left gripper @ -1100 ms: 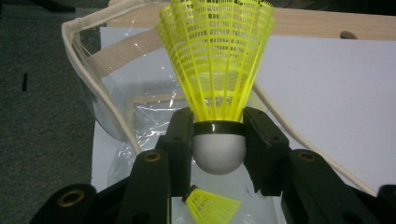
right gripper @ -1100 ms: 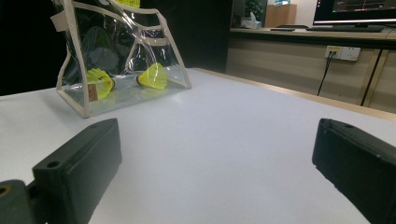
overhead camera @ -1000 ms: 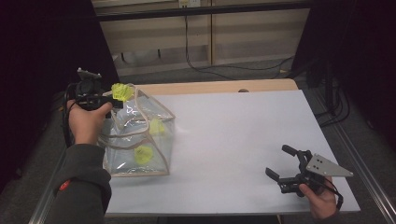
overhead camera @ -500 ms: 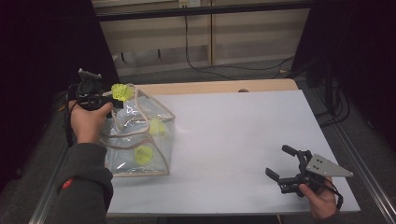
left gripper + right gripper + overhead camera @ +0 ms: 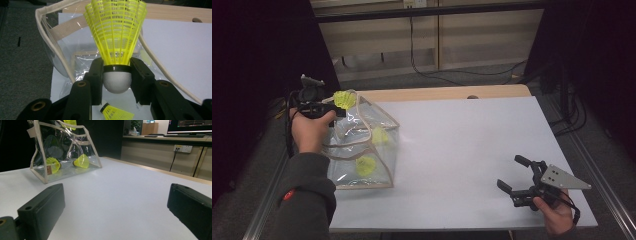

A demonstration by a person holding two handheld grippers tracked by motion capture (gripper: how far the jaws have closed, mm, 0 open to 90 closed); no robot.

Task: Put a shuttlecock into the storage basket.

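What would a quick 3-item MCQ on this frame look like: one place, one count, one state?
1. Where is the held shuttlecock?
A. over the clear bag's open top
B. on the table by the right gripper
C. on the floor

2. How many shuttlecocks lie inside the clear bag?
A. none
B. two
C. five

3. How does the right gripper stand?
A. shut on a shuttlecock
B. shut on the bag strap
C. open, holding nothing

Key: 1 A, the left gripper clamps its white cork above the bag's rim. 2 B, the right gripper view shows two yellow ones on the bag's bottom. 3 C, its jaws stand wide apart over bare table.
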